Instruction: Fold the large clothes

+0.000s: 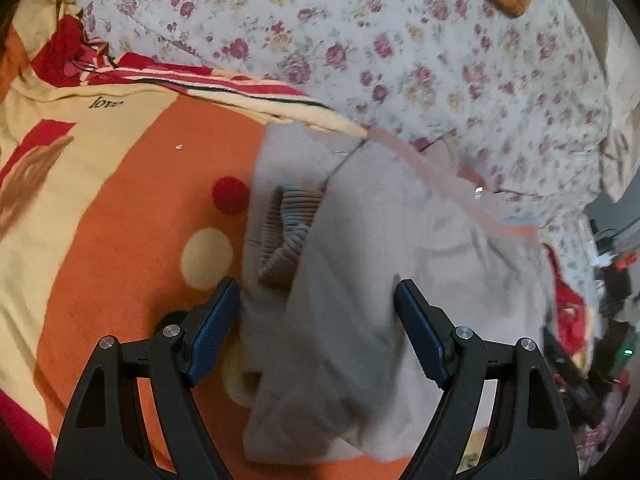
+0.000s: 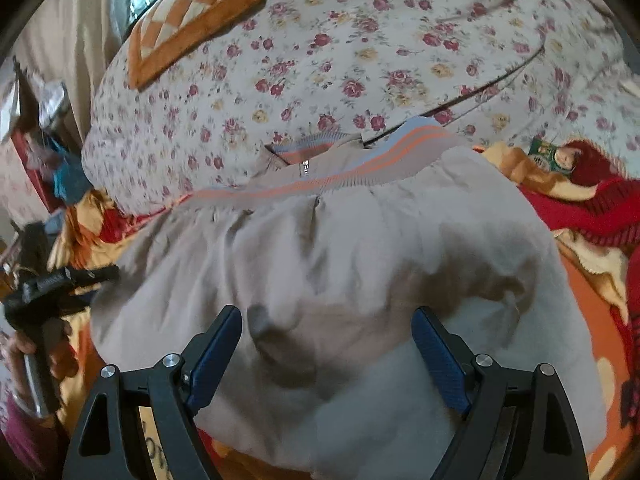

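- Hovering over the bed, both grippers sit with nothing pinched: the left gripper (image 1: pixel 316 316) has its jaws spread wide, beige cloth showing below the gap but neither pad pressing on it.
- The right gripper (image 2: pixel 326 344) is the same: jaws apart, poised above the cloth, no grip.
- The task item is a beige zip-up jacket (image 2: pixel 320 248), spread on the orange fleece blanket (image 1: pixel 132 208), with its far edge reaching the floral quilt (image 2: pixel 320 60) at 12 o'clock.
- The striped ribbed band (image 2: pixel 320 176), orange and blue, runs across at 12 o'clock from the right gripper, with the zipper pull (image 2: pixel 305 168) just behind it. I can't tell whether it's hem or collar.
- In the left view, a ribbed cuff (image 1: pixel 284 236) lies on the body at 11 o'clock from the gripper. Looks like a sleeve already folded inward to narrow the garment, judging by the lay.
- The jacket looks bunched and partly doubled, not flat, so my read is mid-fold with more squaring to go.
- The left gripper also shows in the right view at 9 o'clock (image 2: pixel 60 280), held by a hand (image 2: pixel 24 356) off the jacket's side edge; probably lining up on that edge for the next pinch.
- Soft bedding under it means folds may slump.
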`<state>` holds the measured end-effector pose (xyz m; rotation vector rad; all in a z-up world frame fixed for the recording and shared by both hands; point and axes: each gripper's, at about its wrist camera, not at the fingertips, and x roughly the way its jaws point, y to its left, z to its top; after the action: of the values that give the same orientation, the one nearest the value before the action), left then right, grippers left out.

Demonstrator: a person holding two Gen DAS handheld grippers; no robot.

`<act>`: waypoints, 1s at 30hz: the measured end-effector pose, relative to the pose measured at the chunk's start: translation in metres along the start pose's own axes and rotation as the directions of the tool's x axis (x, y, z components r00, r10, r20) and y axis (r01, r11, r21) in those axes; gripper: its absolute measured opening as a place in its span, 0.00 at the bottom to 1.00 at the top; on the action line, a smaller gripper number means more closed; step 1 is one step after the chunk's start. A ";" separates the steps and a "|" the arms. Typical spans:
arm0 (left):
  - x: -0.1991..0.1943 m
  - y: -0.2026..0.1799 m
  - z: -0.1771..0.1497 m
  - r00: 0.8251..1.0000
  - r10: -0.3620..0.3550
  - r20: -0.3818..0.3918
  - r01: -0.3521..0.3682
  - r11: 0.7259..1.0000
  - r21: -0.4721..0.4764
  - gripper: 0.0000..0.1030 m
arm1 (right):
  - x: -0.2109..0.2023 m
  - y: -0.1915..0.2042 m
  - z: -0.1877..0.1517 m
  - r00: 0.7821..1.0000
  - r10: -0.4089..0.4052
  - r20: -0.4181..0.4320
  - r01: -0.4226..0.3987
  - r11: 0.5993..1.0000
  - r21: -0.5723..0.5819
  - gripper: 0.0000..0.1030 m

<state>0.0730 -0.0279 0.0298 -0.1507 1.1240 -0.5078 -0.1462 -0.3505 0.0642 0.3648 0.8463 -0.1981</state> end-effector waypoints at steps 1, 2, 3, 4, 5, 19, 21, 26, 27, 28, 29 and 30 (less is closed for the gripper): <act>0.005 0.000 0.001 1.000 0.002 -0.006 -0.002 1.000 -0.004 0.78 | -0.001 0.002 0.000 1.000 0.005 0.003 -0.005 1.000 -0.007 0.83; 0.010 0.001 0.001 1.000 -0.009 -0.023 0.008 1.000 -0.015 0.79 | -0.002 0.005 0.000 1.000 0.007 0.008 -0.007 1.000 -0.016 0.83; 0.015 0.001 0.001 0.999 -0.021 -0.032 0.020 0.999 -0.026 0.81 | -0.004 0.008 0.000 1.000 0.009 0.024 -0.008 0.999 -0.032 0.83; 0.017 0.002 0.001 0.999 -0.028 -0.030 0.027 0.999 -0.022 0.85 | -0.007 0.011 0.000 0.999 0.008 0.038 -0.006 0.999 -0.045 0.83; 0.017 0.001 0.001 0.999 -0.024 -0.029 0.024 1.000 -0.010 0.86 | -0.009 0.013 0.001 0.998 0.006 0.056 -0.002 0.998 -0.060 0.83; 0.027 -0.014 -0.003 0.998 0.051 -0.022 -0.049 0.996 0.073 0.87 | 0.001 0.000 0.000 0.999 0.002 0.034 -0.001 1.000 -0.025 0.83; 0.029 -0.016 -0.002 0.999 0.027 -0.025 -0.025 0.997 0.070 0.82 | 0.002 -0.002 0.000 0.999 0.001 0.034 -0.001 1.000 -0.010 0.83; 0.025 -0.020 -0.002 1.000 0.020 -0.022 -0.018 0.997 0.078 0.63 | 0.002 -0.003 -0.001 0.999 0.001 0.037 -0.001 1.000 -0.004 0.83; 0.025 -0.021 -0.002 0.999 0.024 -0.021 -0.022 0.997 0.080 0.63 | 0.002 -0.002 -0.001 0.999 -0.001 0.037 0.001 1.000 -0.007 0.83; 0.026 -0.021 -0.003 0.999 0.026 -0.019 -0.025 0.997 0.076 0.63 | 0.002 -0.002 -0.001 0.999 -0.002 0.037 0.003 1.000 -0.010 0.83; 0.026 -0.021 -0.003 0.999 0.027 -0.019 -0.025 0.997 0.072 0.63 | 0.002 -0.001 -0.001 0.999 -0.004 0.037 0.005 1.000 -0.011 0.83; 0.026 -0.021 -0.002 0.999 0.028 -0.020 -0.026 0.997 0.069 0.63 | 0.002 -0.001 -0.002 0.999 -0.005 0.037 0.005 1.000 -0.012 0.83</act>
<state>0.0731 -0.0574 0.0153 -0.0705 1.1261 -0.5243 -0.1464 -0.3505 0.0616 0.3462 0.8116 -0.2037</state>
